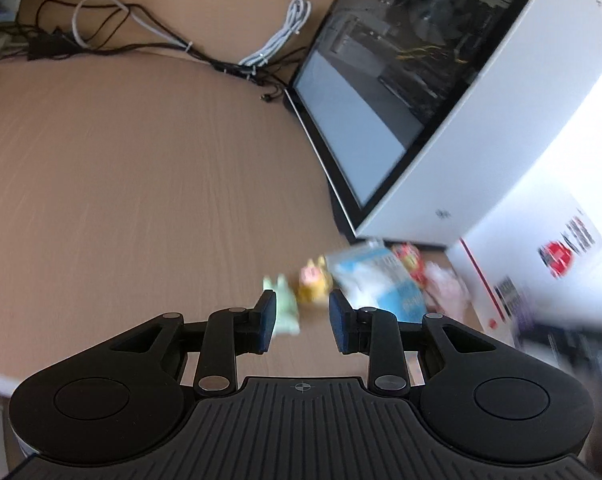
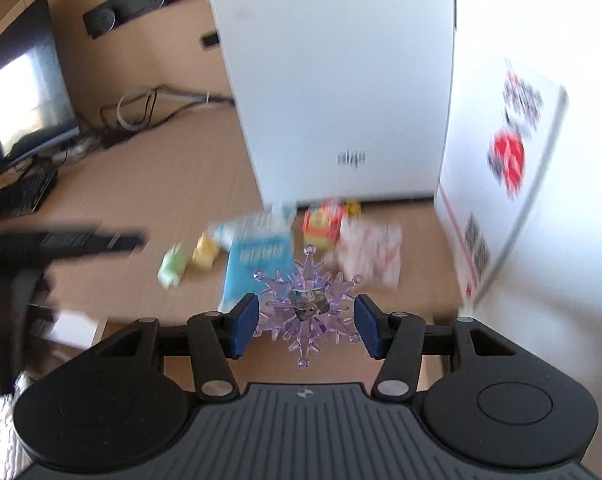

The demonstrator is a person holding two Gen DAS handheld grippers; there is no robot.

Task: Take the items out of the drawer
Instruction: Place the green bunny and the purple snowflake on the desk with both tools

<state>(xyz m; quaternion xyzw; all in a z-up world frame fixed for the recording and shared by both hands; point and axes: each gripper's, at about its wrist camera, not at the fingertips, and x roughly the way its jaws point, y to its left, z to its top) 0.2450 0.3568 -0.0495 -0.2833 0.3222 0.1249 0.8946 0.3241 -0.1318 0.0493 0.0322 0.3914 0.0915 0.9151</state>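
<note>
Snowflake ornament (image 2: 308, 307), purple, spiky, sits between pads of R tool (image 2: 305, 323); jaws wide, gaps both sides, no grip evident. Whether it rests on tabletop (image 2: 149, 184) or hangs: cannot tell. L tool (image 1: 302, 322) also open, empty; green figure (image 1: 285, 308) just ahead by its L pad, yellow figure (image 1: 313, 283) beyond. Blue packet (image 2: 257, 264) and rest of pile lie further fwd near white case (image 2: 333, 80). Judgement: R tool nearer ornament, needs only to close. Drawer not in view

You have before you one purple crystal snowflake (image 2: 307, 306), one green figure (image 2: 172, 267), one yellow figure (image 2: 205, 255), one blue-and-white packet (image 2: 257, 258), one red toy (image 2: 321, 228) and one pale pink wrapper (image 2: 371, 252)
</note>
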